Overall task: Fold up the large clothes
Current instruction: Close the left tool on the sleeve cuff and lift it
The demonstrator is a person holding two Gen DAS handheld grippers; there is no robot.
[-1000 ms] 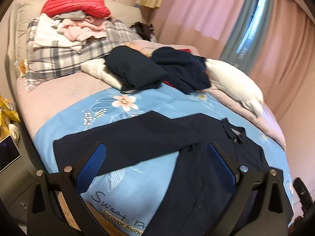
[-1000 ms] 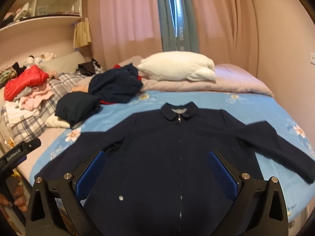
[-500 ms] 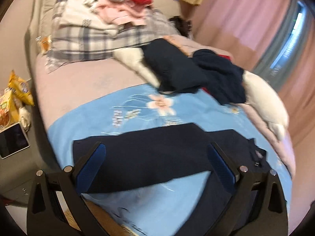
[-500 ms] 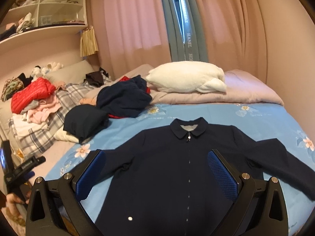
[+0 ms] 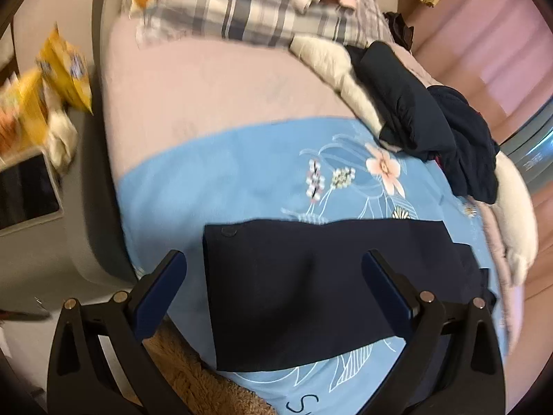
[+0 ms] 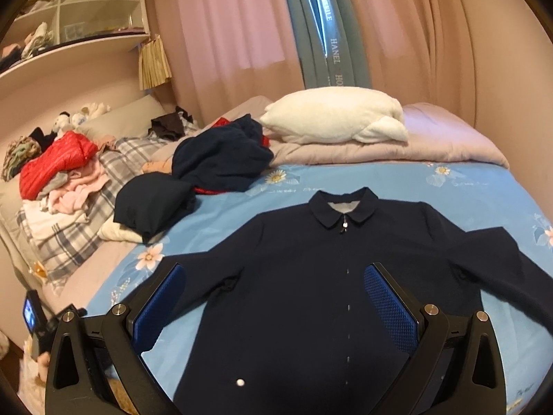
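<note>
Currently both tongs empty, jacket spread flat, no fold started.

My left gripper [image 5: 273, 276] has its jaws spread wide, hovering over the cuff end of the jacket's left sleeve [image 5: 311, 283], nothing pinched. My right gripper [image 6: 274, 297] is likewise spread apart, above the jacket [image 6: 321, 276] body near the hem, clear of the cloth. Jacket lies face up on the blue floral sheet [image 6: 432, 186], collar [image 6: 342, 204] at the far end, both sleeves out to the sides. Risks as I judge them: the cuff sits close to the near-left bed edge, so a shallow pinch could grab the sheet too, or drag the sleeve off toward the brown rug [image 5: 186, 373]. The left view is motion-blurred, so aim is uncertain. One-sided pulling would skew the body and crease the zip line. The dark clothes pile [image 6: 221, 159] is far left, well apart, so low snag risk.
</note>
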